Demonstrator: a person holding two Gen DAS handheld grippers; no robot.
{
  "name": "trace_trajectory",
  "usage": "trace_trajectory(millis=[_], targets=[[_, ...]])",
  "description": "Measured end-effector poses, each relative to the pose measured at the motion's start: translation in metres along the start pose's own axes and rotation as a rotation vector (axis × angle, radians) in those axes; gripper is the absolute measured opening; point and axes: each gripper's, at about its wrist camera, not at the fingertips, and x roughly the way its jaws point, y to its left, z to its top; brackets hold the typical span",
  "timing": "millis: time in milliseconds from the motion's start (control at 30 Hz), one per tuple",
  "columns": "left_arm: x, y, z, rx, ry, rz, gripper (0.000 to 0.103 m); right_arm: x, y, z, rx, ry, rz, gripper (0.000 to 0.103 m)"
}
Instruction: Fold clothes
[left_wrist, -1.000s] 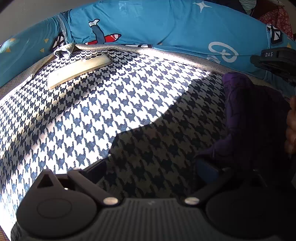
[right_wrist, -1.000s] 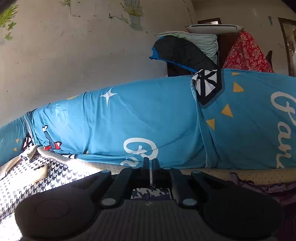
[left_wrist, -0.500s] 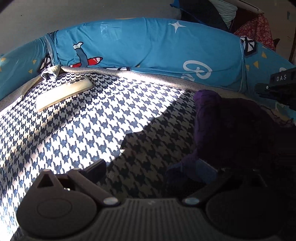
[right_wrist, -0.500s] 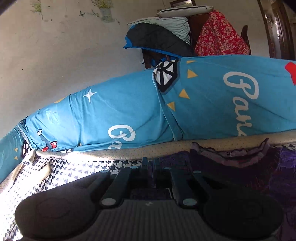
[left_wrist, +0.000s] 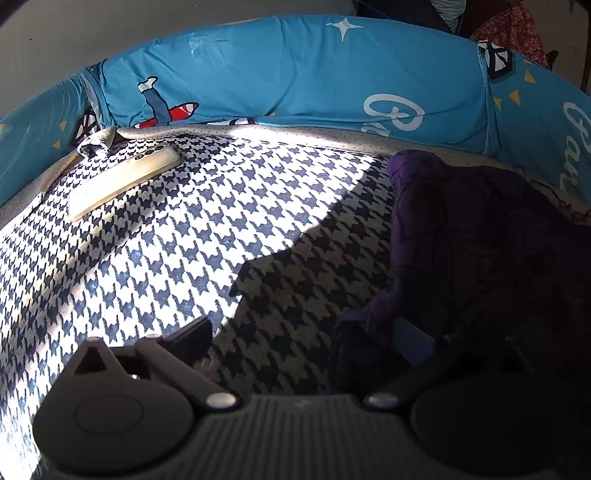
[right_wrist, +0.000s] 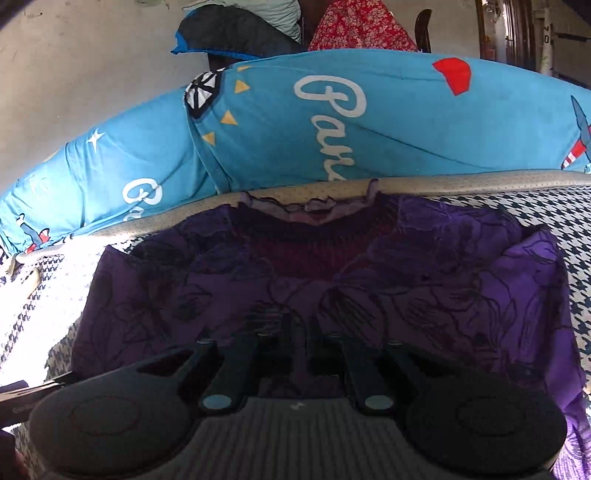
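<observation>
Phone well left of purple garment

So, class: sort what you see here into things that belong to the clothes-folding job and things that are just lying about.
Belongs to the job:
- purple garment, spread on the houndstooth cover
- left gripper, open
- right gripper, fingers close together over the garment

Just lying about:
- phone on the cover
- blue printed cushions behind
- red floral cloth in the background

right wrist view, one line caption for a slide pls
Right gripper shut over a purple garment on the houndstooth bed cover.
</observation>
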Motion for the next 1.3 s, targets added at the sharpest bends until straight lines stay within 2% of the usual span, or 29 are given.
trace_trajectory(millis=[133, 233, 367, 600, 767, 900, 1067, 1167, 1300], targets=[[-0.012, -0.006, -0.002, 0.001, 0.0, -0.016, 0.103, 0.007, -0.035, -0.005, 0.031, 0.07, -0.057, 0.007], [-0.024, -0.015, -0.004, 0.029, -0.02, -0.017, 0.103, 0.005, -0.055, -0.007, 0.103, 0.067, -0.002, 0.006], [-0.041, -0.028, -0.008, 0.06, -0.043, -0.031, 0.103, -0.003, -0.057, -0.007, 0.122, 0.073, -0.008, 0.007], [-0.061, -0.049, -0.018, 0.113, -0.055, -0.065, 0.103, -0.023, -0.066, -0.005, 0.106, 0.022, -0.059, 0.007], [-0.072, -0.061, -0.024, 0.14, -0.056, -0.092, 0.103, -0.033, -0.088, -0.005, 0.105, -0.007, -0.091, 0.007], [-0.07, -0.078, -0.028, 0.213, -0.027, -0.113, 0.103, -0.037, -0.114, -0.009, 0.146, -0.013, -0.076, 0.007], [-0.078, -0.094, -0.022, 0.317, -0.055, -0.124, 0.103, -0.035, -0.152, -0.016, 0.223, 0.014, -0.087, 0.007], [-0.075, -0.105, -0.016, 0.375, -0.067, -0.125, 0.103, -0.033, -0.173, -0.023, 0.29, 0.022, -0.035, 0.001], [-0.062, -0.113, -0.015, 0.353, -0.061, -0.121, 0.103, -0.043, -0.178, -0.021, 0.283, 0.008, -0.013, 0.003]])
